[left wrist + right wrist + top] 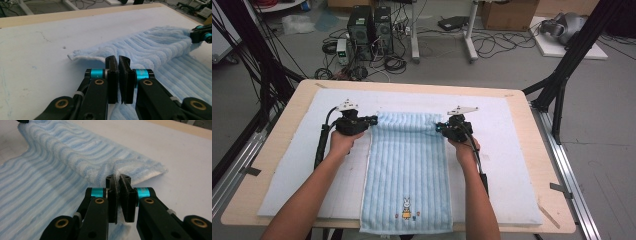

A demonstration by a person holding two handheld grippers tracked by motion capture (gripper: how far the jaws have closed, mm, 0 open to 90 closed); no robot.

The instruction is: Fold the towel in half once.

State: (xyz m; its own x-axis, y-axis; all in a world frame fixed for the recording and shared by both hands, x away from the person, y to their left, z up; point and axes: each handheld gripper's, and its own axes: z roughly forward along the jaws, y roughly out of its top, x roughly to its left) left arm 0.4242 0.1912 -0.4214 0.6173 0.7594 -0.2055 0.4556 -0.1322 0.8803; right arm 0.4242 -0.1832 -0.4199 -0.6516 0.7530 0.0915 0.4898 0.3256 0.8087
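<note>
A light blue striped towel (407,165) lies lengthwise on the white mat (512,165), with a small rabbit motif (406,207) near its front hem. Its far end is raised and curled over into a fold (150,47) between the two grippers. My left gripper (371,120) is shut on the towel's far left corner, its jaws pressed together (119,62). My right gripper (439,127) is shut on the far right corner, and terry pile shows pinched between its pads (118,178). The right gripper's tip (202,35) also appears at the fold's other end in the left gripper view.
The mat covers a wooden table (287,115). The towel's front hem hangs slightly over the table's near edge. Beyond the table, on the floor, stand computer towers (369,27), loose cables and black frame posts (569,65).
</note>
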